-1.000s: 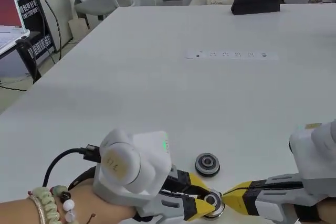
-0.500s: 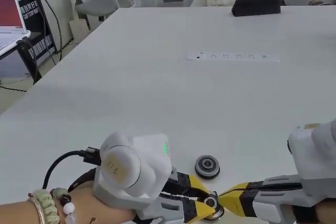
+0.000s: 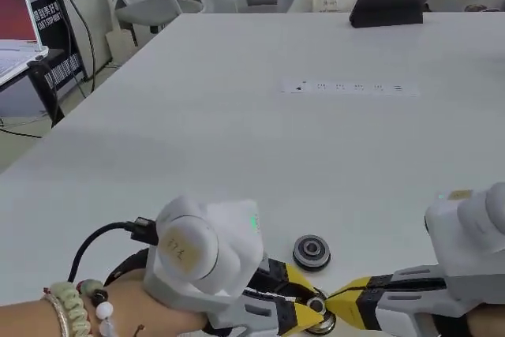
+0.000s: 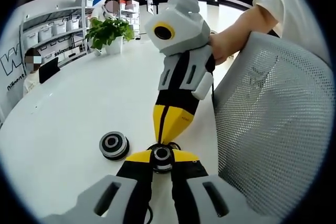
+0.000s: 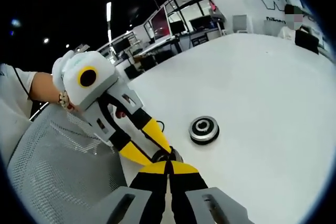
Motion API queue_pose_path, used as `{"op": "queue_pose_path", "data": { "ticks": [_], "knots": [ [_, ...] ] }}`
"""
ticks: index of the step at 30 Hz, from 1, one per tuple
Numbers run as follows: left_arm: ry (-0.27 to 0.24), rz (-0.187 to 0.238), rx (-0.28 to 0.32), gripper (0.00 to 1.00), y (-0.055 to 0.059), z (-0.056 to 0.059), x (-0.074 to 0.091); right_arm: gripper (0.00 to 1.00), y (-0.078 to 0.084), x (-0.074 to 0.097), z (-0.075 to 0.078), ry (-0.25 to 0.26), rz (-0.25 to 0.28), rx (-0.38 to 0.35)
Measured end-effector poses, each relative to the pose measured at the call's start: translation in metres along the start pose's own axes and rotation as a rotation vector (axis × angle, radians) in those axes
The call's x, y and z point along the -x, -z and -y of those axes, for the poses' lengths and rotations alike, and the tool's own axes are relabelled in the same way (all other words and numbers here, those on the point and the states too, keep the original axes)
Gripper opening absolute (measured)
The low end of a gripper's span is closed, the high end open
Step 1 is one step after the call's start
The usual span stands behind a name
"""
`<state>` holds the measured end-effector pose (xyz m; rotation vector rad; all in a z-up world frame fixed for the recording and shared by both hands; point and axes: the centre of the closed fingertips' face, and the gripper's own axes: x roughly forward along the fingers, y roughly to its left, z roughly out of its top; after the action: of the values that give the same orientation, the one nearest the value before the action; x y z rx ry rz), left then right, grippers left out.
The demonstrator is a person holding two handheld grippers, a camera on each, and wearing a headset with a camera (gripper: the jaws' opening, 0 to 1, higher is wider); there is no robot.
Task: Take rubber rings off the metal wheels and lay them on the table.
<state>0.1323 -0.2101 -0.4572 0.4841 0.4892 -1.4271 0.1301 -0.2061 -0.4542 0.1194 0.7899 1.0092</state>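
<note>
Head view: left gripper (image 3: 309, 305) low centre, jaws clamped across a wheel (image 3: 319, 307) on the table (image 3: 237, 116). Right gripper (image 3: 335, 299) reaches in from the right, tip at that wheel. Second wheel (image 3: 312, 250) lies free just beyond.

Left gripper view: yellow tips flank the wheel; right gripper's tip meets its far rim.

Right gripper view: own jaws pressed together at the wheel; whether they pinch its ring, cannot tell. Second wheel apart, black ring on.
</note>
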Motion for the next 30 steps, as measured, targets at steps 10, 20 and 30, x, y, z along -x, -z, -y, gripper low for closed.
{"op": "queue_pose_path", "data": {
  "ticks": [10,20,30],
  "knots": [
    [0.016,-0.028,-0.004,0.09,0.0,0.001,0.001,0.0,-0.003,0.004,0.005,0.011,0.021,-0.045],
    [0.091,0.033,0.024,0.23,-0.033,0.006,0.026,0.0,-0.007,0.007,0.003,0.018,0.01,-0.008],
    [0.011,0.119,0.021,0.45,-0.064,-0.011,0.077,0.0,-0.022,0.022,0.001,0.033,0.049,0.004]
  ]
}}
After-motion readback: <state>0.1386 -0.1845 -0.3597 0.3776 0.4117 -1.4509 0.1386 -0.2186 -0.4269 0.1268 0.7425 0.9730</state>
